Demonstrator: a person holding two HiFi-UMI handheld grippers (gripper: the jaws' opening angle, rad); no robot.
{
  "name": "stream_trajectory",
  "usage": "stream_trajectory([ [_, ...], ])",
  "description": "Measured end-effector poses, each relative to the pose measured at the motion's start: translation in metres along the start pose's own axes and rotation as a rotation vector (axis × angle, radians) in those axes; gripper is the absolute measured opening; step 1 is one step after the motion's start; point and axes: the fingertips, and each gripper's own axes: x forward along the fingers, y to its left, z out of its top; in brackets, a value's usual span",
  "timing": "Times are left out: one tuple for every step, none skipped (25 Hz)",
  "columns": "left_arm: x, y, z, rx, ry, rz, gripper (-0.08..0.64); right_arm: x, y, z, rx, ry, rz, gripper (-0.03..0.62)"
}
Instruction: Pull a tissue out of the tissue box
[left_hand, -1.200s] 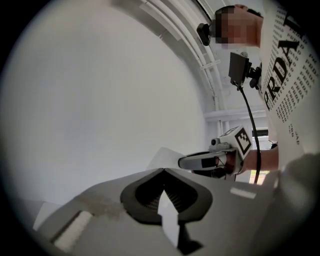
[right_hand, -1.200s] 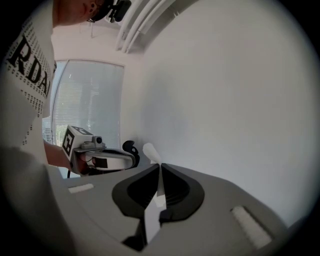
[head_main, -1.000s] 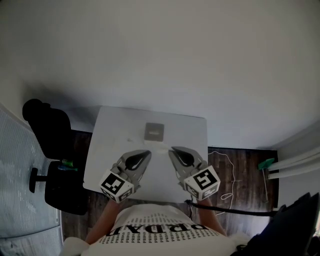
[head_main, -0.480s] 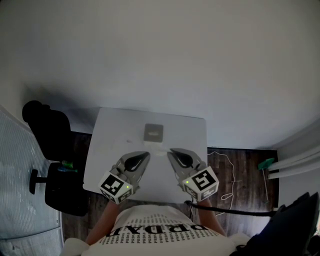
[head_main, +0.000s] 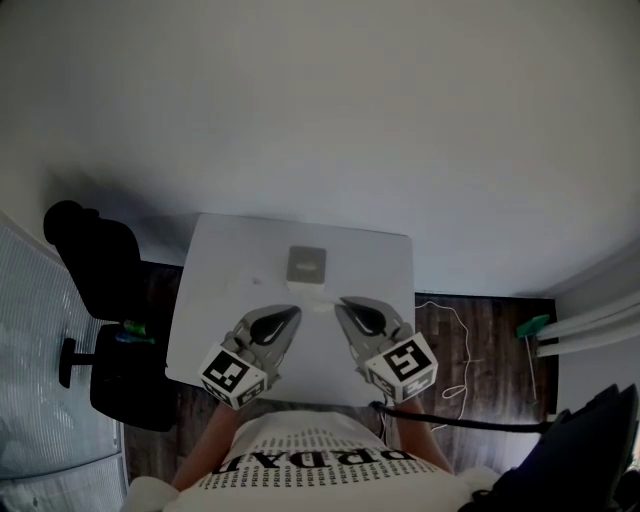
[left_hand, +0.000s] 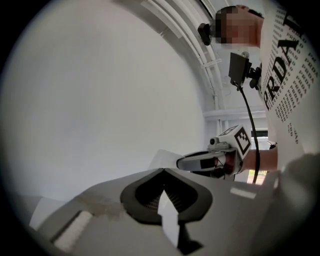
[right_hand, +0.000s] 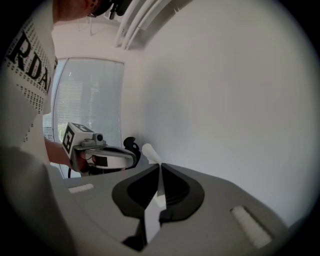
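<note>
Two grippers are hovering over the near part of the white table (head_main: 225, 255), the left gripper (head_main: 295, 311) and the right gripper (head_main: 339, 301) each holding its jaws pressed together on nothing. The tissue box (head_main: 307, 264) is sitting farther back, mid-table, apart from both.

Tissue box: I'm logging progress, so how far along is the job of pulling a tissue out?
Done: nothing yet. The tissue box sits on the table, apart from both tools. In hand: the left hand-held gripper and right hand-held gripper are shut and empty, short of the box. Left: reach it, pinch a tissue, pull it out.
</note>
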Motion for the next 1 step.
stream_trajectory([
  [0.0004, 0.0001, -0.0004, -0.002, 0.001, 0.001, -0.006, 0.0002, -0.0007, -0.0004, 0.0, 0.003, -0.001, 0.009],
])
